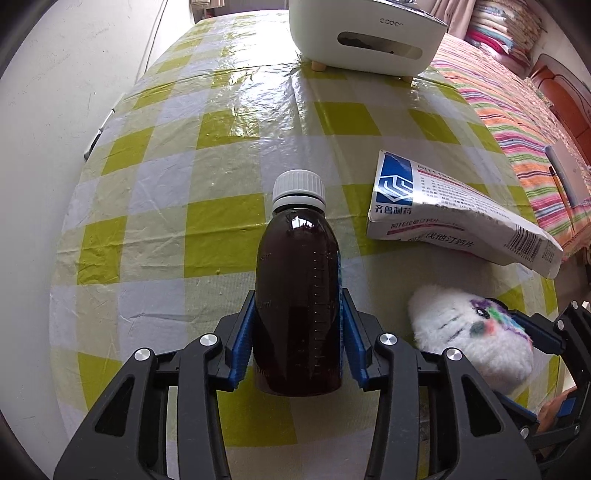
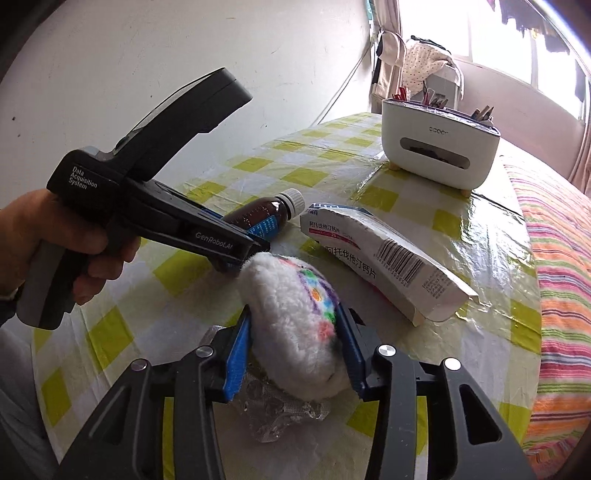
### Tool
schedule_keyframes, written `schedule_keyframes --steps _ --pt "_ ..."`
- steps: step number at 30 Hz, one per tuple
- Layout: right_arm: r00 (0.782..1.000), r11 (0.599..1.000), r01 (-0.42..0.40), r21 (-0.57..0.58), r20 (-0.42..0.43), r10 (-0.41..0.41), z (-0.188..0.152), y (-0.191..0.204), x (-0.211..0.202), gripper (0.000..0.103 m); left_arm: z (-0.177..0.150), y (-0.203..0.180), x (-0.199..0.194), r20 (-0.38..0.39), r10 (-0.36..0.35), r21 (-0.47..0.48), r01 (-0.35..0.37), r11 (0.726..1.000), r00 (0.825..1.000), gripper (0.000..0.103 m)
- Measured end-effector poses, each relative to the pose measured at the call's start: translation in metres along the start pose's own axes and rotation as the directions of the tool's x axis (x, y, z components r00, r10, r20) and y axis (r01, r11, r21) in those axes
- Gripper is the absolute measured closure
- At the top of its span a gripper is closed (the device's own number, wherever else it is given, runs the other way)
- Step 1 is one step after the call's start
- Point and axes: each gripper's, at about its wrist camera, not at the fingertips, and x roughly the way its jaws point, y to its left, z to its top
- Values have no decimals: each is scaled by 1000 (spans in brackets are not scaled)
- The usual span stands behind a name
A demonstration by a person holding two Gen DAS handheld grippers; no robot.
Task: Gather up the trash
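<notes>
My left gripper (image 1: 299,306) is shut on a brown medicine bottle (image 1: 299,295) with a white cap; it also shows in the right wrist view (image 2: 258,216) held above the table. My right gripper (image 2: 293,321) is shut on a white plush toy (image 2: 295,314) with coloured stitching, which also shows in the left wrist view (image 1: 469,332). A crushed white medicine box (image 1: 461,218) lies on the checked tablecloth to the right of the bottle, and shows in the right wrist view (image 2: 384,254). An empty clear blister pack (image 2: 280,410) lies under the toy.
A white desk organiser (image 1: 365,33) on small wooden feet stands at the table's far end, holding pens in the right wrist view (image 2: 439,147). A striped bed cover (image 2: 554,258) lies right of the table. A white wall (image 1: 55,110) runs along the left.
</notes>
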Motion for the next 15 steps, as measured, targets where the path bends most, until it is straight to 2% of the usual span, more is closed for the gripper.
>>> schedule_keyframes --steps 8,15 --pt "999 999 -7 51 38 5 -14 0 -28 60 -19 -13 -15 9 13 27 -13 1000 1000 62" --pt "998 995 4 95 70 -11 -28 -3 -52 60 -38 -31 -44 85 50 59 -55 997 995 62"
